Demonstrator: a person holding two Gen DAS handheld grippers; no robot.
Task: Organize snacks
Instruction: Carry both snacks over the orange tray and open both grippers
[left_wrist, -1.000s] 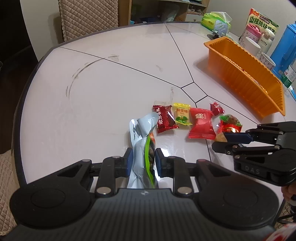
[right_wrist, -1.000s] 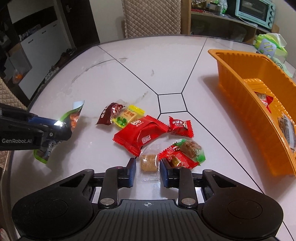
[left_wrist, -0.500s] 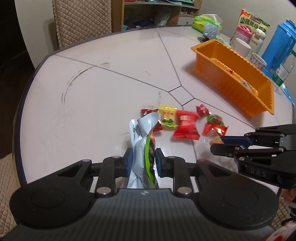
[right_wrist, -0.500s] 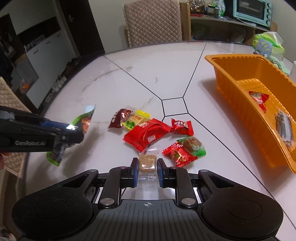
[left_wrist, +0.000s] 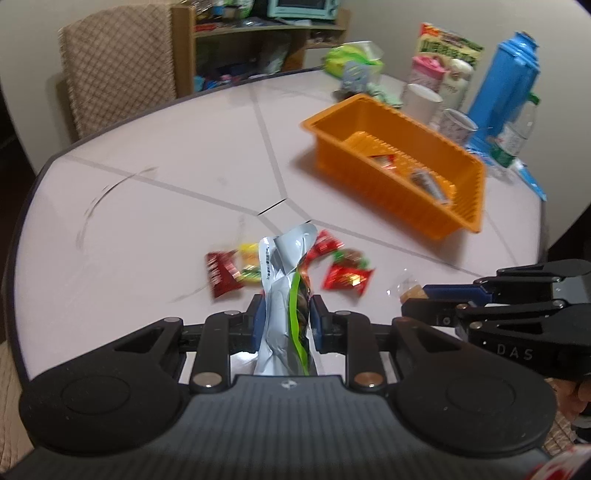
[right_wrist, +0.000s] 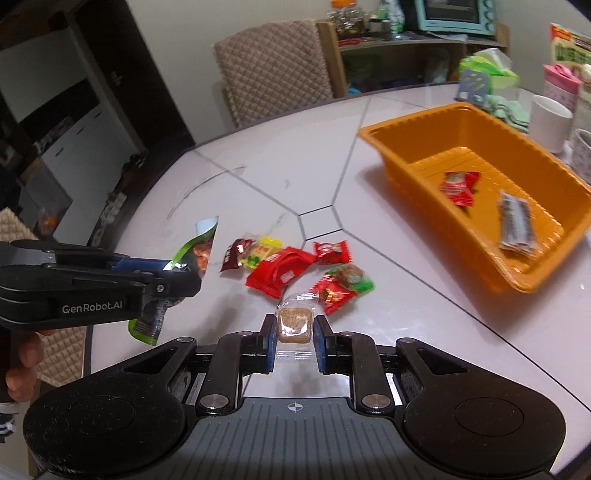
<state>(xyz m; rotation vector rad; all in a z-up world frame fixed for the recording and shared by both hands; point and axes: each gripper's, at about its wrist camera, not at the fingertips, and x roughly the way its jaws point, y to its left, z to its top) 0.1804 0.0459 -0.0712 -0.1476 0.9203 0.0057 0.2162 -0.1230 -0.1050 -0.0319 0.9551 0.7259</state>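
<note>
Both grippers held above the table (right_wrist: 229, 184), pitched down. Left gripper (left_wrist: 284, 317) clamps a silver-green snack pouch (left_wrist: 284, 280); right gripper (right_wrist: 294, 332) pinches a clear-wrapped brown square, probably a biscuit (right_wrist: 294, 324). Orange basket (right_wrist: 406, 147) sits ahead-right.

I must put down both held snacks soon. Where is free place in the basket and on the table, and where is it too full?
The orange basket is bare at its near end, before the red packet and grey packet. The table is bare between chair and basket. It is crowded at the snack pile in front of both tools.
</note>
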